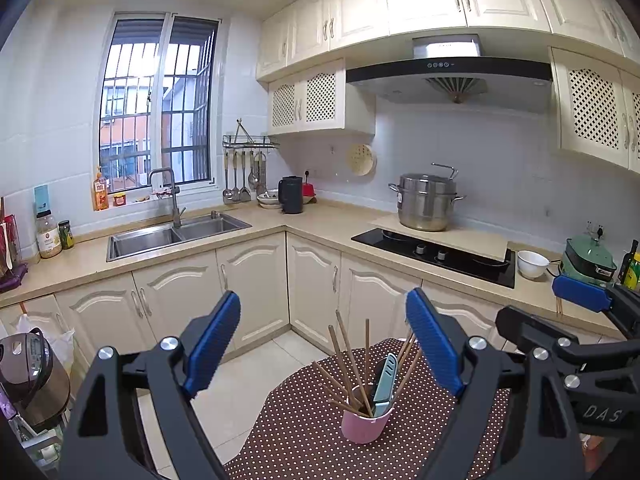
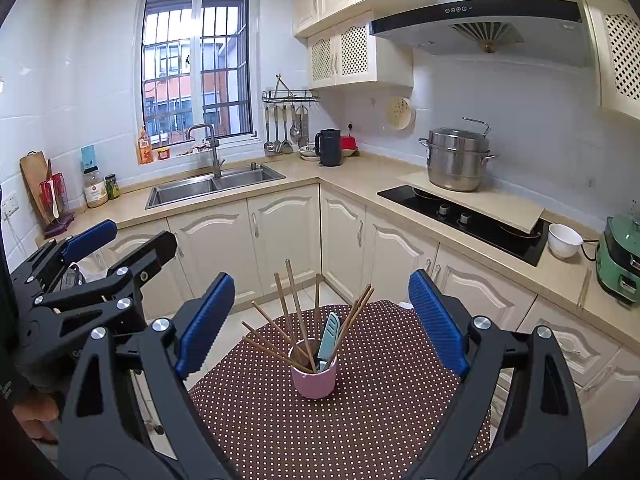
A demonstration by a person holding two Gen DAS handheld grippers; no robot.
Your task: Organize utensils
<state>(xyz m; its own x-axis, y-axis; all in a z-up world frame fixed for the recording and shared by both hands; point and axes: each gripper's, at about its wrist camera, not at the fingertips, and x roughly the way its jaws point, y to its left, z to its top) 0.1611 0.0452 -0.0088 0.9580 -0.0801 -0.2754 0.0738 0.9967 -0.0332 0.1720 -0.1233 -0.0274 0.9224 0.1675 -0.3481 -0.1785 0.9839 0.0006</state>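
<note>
A pink cup (image 1: pixel 365 426) stands on a brown polka-dot table (image 1: pixel 304 440). It holds several wooden chopsticks (image 1: pixel 346 350) and a light-blue sheathed knife (image 1: pixel 386 380). My left gripper (image 1: pixel 324 340) is open and empty, above and in front of the cup. In the right wrist view the same cup (image 2: pixel 314 378) with chopsticks (image 2: pixel 296 304) and knife (image 2: pixel 329 340) stands mid-table (image 2: pixel 380 420). My right gripper (image 2: pixel 322 320) is open and empty, held above the cup. Each gripper shows at the edge of the other's view, the right one (image 1: pixel 580 296) and the left one (image 2: pixel 88 240).
An L-shaped kitchen counter (image 2: pixel 360 176) runs behind, with a sink (image 2: pixel 212 186), a kettle (image 2: pixel 330 147), a steel pot (image 2: pixel 456 160) on a hob, a white bowl (image 2: pixel 564 240) and a green appliance (image 2: pixel 622 256). A rice cooker (image 1: pixel 32 372) sits low at the left.
</note>
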